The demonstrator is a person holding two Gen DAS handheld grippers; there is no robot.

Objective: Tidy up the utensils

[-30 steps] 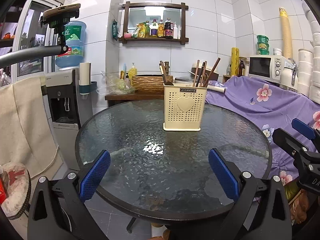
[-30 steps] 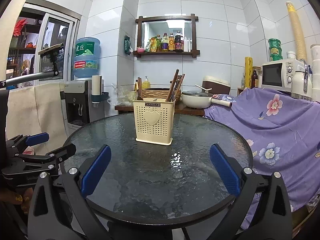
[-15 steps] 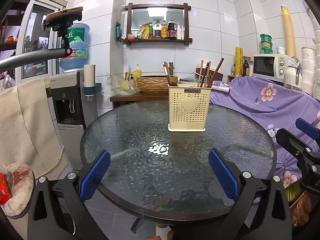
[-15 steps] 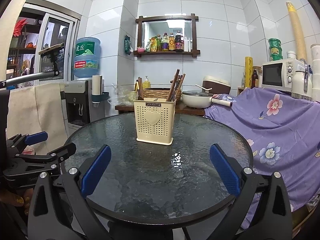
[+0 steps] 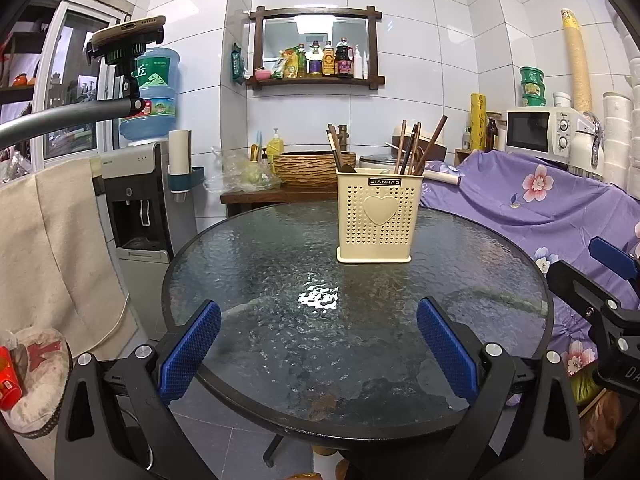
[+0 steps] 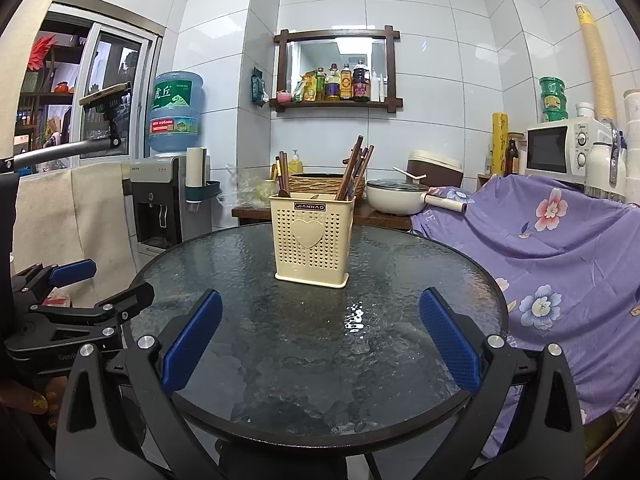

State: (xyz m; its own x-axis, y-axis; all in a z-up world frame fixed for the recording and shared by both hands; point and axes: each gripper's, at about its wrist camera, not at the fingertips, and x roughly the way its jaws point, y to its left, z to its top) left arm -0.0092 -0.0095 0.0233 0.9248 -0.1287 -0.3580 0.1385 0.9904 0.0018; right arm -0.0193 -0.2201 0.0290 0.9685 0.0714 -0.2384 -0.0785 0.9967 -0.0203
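The cream utensil holder (image 5: 375, 216) stands upright toward the far side of the round glass bench (image 5: 280, 264), with dark wooden utensils (image 5: 416, 146) sticking up from it; how many is hard to tell. The left gripper (image 5: 318, 342) and right gripper (image 6: 320, 332) both hover at the near edge, fingers (image 5: 190, 350) spread wide and holding nothing, well apart from the holder.

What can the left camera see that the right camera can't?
Only the left wrist view shows the red cup low beside the chair cushion. Only the right wrist view shows the whole white pot with its handle. Both show the cream utensil holder of chopsticks on the glass table, and both open grippers.
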